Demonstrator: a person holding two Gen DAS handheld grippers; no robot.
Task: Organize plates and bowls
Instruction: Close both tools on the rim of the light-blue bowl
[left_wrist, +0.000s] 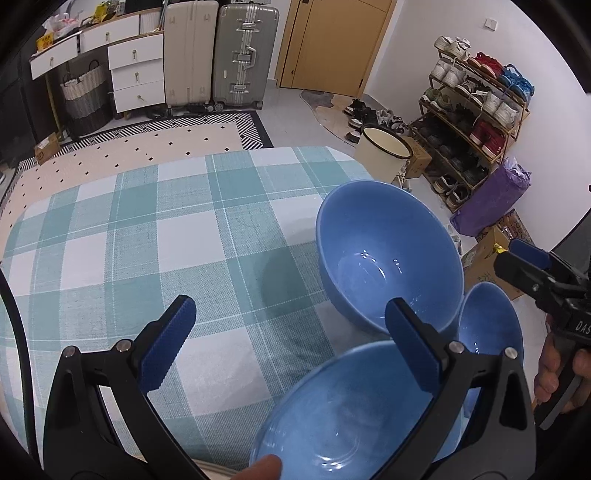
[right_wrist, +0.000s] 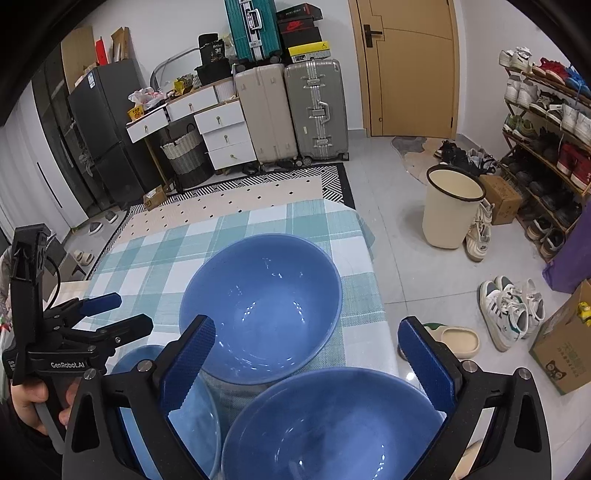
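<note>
Three blue bowls stand empty on the table's teal checked cloth (left_wrist: 155, 236). The far bowl (left_wrist: 388, 254) (right_wrist: 266, 306) sits near the table's right edge. A second bowl (left_wrist: 343, 413) (right_wrist: 184, 421) lies just below my left gripper (left_wrist: 288, 321) (right_wrist: 133, 310), which is open, its right finger over that bowl's rim. A third bowl (left_wrist: 487, 321) (right_wrist: 332, 424) lies under my right gripper (right_wrist: 314, 336) (left_wrist: 513, 258), also open and holding nothing. Neither gripper touches a bowl that I can see.
The table's right edge drops to a tiled floor with a cream bin (right_wrist: 450, 210), loose shoes (right_wrist: 513, 314), a cardboard box (right_wrist: 561, 350) and a shoe rack (right_wrist: 546, 155). Suitcases (right_wrist: 291, 114) and drawers (right_wrist: 221, 129) stand behind. A hand (left_wrist: 554, 369) grips the right tool.
</note>
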